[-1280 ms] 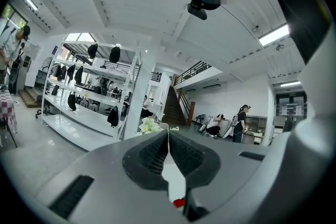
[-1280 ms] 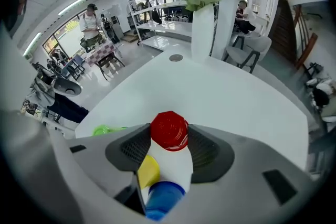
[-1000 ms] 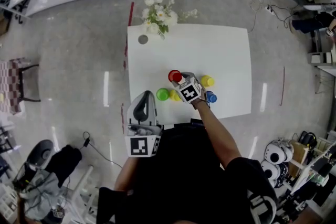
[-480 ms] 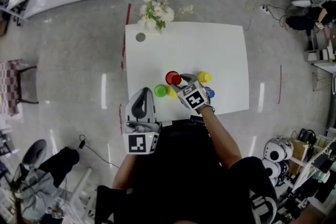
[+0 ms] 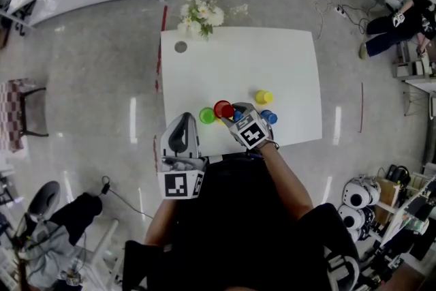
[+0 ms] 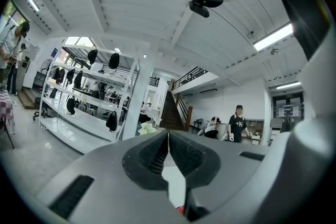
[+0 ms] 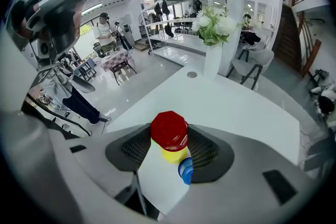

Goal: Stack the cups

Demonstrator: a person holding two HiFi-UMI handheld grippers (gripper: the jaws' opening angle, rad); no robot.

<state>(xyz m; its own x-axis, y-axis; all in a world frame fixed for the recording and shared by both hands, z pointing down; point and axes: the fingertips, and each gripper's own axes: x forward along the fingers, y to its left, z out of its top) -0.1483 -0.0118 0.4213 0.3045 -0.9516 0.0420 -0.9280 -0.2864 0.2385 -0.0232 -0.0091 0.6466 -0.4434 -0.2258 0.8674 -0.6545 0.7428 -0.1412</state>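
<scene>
Red cup (image 7: 169, 130) shifted over yellow cup (image 7: 174, 155), gripped by R tongs (image 7: 170, 148).

**Around the white table**

A white table (image 5: 272, 65) stood on a glossy grey floor (image 5: 102, 78). White flowers (image 5: 199, 12) sat at its far left corner, with a small grey disc (image 5: 180, 47) near them on the tabletop. Beyond were white shelving (image 6: 86, 92) hung with dark bags, a staircase (image 6: 170, 112) and a standing person in black (image 6: 239, 124).
</scene>
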